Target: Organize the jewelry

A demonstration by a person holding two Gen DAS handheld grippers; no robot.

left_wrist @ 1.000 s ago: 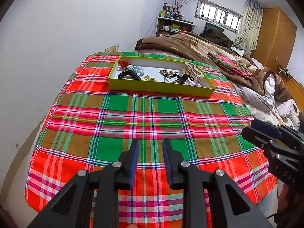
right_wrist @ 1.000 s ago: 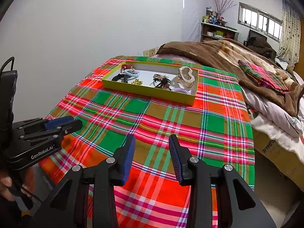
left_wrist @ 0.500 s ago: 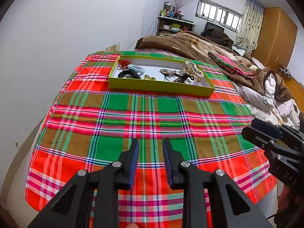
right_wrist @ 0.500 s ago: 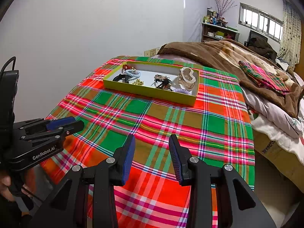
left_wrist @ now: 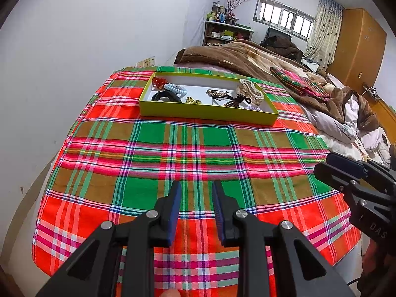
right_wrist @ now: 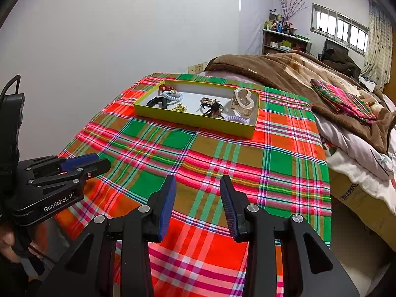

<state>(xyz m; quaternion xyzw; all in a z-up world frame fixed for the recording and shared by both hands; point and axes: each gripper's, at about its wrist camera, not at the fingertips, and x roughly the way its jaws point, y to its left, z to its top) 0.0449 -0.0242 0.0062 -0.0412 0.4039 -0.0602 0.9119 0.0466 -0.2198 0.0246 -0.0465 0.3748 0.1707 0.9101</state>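
While we hold both tools over the plaid cloth (left_wrist: 198, 148), our left gripper (left_wrist: 195, 185) and right gripper (right_wrist: 198, 180) stand parted, empty. At twelve o'clock, well ahead, the yellow tray (left_wrist: 205, 116) contains the jewelry (right_wrist: 210, 106).

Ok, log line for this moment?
left gripper: open, empty | right gripper: open, empty | jewelry in tray: untouched | both above plaid cloth

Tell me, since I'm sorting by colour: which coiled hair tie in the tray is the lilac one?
The lilac coil hair tie, at the yellow-green tray's front right corner by the clear claw clip; the pale blue coil lies far left.
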